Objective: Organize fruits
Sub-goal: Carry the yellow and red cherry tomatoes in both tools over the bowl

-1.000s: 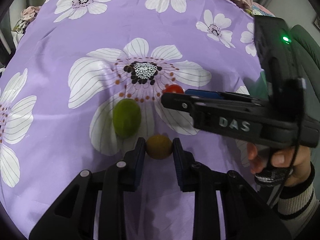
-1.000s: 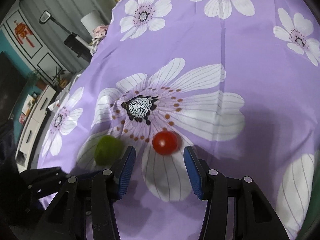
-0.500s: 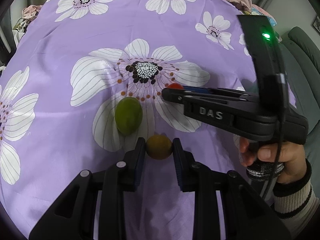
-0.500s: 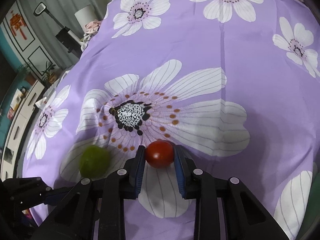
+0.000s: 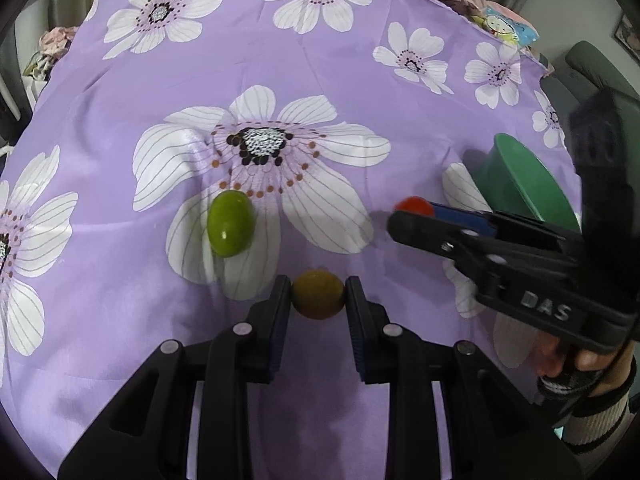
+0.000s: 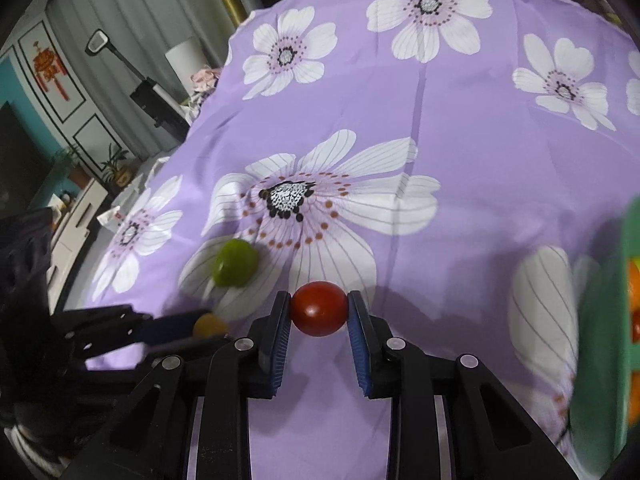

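Your right gripper (image 6: 319,309) is clamped on the red tomato (image 6: 319,309), its blue pads pressing both flanks of the fruit, and your left gripper (image 5: 318,295) is closed the same way on the yellow-brown fruit (image 5: 318,295), so both sets of fingers are as narrow as those small round fruits allow. The green fruit (image 5: 231,224) lies loose on the purple flowered cloth (image 5: 328,64), just beyond your left fingertips. The green bowl (image 5: 520,184) sits at the right, beside your right gripper, and it seems to hold orange and red fruit already. The step in hand looks like carrying the tomato to that bowl. Keep the squeeze steady, since a smooth sphere held only at its widest line can roll out if the pads slacken or tilt. Clear the bowl's rim before lowering, and release low inside so it doesn't bounce. Hold your left fruit well aside meanwhile so the two tools don't collide.
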Tool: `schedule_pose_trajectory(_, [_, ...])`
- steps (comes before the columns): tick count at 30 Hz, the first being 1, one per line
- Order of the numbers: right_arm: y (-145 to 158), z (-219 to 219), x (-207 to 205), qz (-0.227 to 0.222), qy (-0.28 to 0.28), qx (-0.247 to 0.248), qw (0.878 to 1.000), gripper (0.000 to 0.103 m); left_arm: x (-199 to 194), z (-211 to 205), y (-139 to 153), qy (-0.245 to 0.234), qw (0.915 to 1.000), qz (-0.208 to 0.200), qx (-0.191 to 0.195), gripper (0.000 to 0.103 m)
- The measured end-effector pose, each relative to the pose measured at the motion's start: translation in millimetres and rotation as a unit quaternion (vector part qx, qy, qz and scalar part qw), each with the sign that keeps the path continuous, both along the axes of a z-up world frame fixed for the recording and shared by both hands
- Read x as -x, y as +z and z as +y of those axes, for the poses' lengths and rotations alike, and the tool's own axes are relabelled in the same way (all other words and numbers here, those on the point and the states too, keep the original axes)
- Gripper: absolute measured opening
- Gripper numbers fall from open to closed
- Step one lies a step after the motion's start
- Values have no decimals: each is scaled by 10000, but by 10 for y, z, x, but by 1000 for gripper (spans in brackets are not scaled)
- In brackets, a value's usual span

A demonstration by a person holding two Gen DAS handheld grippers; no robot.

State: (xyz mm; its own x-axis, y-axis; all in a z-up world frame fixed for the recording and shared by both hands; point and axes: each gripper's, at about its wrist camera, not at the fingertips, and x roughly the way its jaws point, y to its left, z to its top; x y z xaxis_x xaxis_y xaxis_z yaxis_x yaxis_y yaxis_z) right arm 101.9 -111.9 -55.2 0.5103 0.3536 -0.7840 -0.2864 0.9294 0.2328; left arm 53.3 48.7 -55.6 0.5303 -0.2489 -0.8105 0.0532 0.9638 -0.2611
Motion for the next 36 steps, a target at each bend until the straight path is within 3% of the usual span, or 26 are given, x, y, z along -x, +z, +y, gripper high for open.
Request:
schedule_pose_trajectory(15, [382,-410,545,-562,-421,-174,9974,30,84,-427,251,-367,9984,-302,-293,27])
schedule_pose_trajectory(23, [495,-793,710,-793,-909,-244,9924,30,4,-850,445,-811,9942,-583,-409,27])
schedule_pose_trajectory(36, [565,-1460,955,-1023,-1751,-323,9787,30,-297,-1549,597,-1594,9835,-819,-226,27])
